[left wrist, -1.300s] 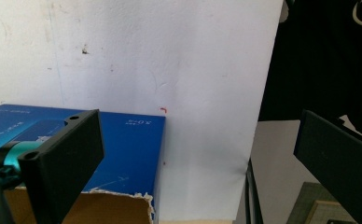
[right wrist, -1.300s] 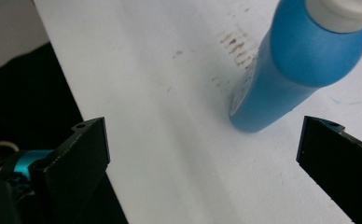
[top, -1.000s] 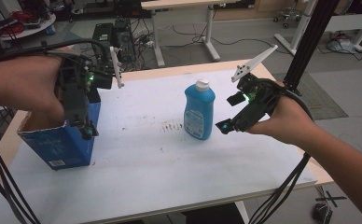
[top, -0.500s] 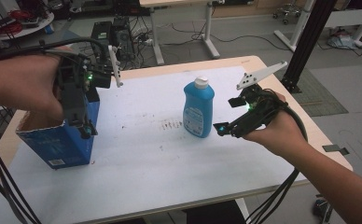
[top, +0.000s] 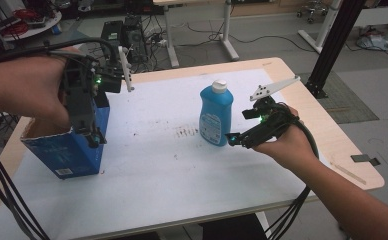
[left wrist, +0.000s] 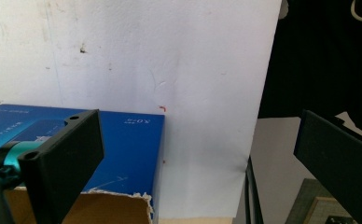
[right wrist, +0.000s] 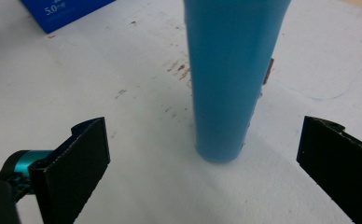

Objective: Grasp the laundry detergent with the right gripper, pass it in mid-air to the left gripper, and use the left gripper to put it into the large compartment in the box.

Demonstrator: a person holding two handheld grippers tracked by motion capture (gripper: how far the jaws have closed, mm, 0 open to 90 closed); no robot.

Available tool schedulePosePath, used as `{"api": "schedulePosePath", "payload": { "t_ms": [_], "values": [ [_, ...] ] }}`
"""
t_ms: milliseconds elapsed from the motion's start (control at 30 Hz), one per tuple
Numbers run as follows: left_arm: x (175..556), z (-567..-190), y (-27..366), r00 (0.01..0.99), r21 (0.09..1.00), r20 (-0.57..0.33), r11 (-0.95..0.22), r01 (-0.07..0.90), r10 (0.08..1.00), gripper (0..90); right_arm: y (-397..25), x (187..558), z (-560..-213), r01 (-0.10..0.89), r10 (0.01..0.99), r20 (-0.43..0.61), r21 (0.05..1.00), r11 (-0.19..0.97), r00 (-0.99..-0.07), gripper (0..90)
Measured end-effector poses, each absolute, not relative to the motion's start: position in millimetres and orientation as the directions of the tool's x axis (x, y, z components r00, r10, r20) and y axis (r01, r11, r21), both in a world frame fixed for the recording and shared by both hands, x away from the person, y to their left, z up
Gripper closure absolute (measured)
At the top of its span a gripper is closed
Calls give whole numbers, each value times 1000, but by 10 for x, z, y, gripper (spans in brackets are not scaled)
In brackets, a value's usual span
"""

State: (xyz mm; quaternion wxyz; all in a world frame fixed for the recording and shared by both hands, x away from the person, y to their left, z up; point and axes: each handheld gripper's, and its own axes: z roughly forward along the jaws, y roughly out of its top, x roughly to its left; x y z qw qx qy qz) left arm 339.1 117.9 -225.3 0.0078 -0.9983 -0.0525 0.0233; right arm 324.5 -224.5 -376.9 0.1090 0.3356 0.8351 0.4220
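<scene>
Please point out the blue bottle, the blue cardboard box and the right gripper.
blue bottle (top: 215, 117): high view, on its label, mid-body.
blue cardboard box (top: 72, 152): high view, on its front wall.
right gripper (top: 236, 139): high view, between its open fingers, beside the bottle's base.

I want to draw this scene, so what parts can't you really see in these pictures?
- Inside of the blue box: high view, hidden by the left tongs and hand.
- Top of the blue bottle: right gripper view, cut off by the upper edge.
- Bottle label words: high view, too small to read.
- Right tongs: high view, tips dark and blurred; open in its own view.
</scene>
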Motion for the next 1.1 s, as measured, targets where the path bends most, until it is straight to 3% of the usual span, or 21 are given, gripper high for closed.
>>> {"api": "schedulePosePath", "payload": {
  "t_ms": [1100],
  "values": [
    [3412, -2239, 1237, 994, -8, -36, -994, 106, 106, 17, -1949, 3586, -4114, 450, 705, 87, 823, 347, -704, 17]
  ]
}}
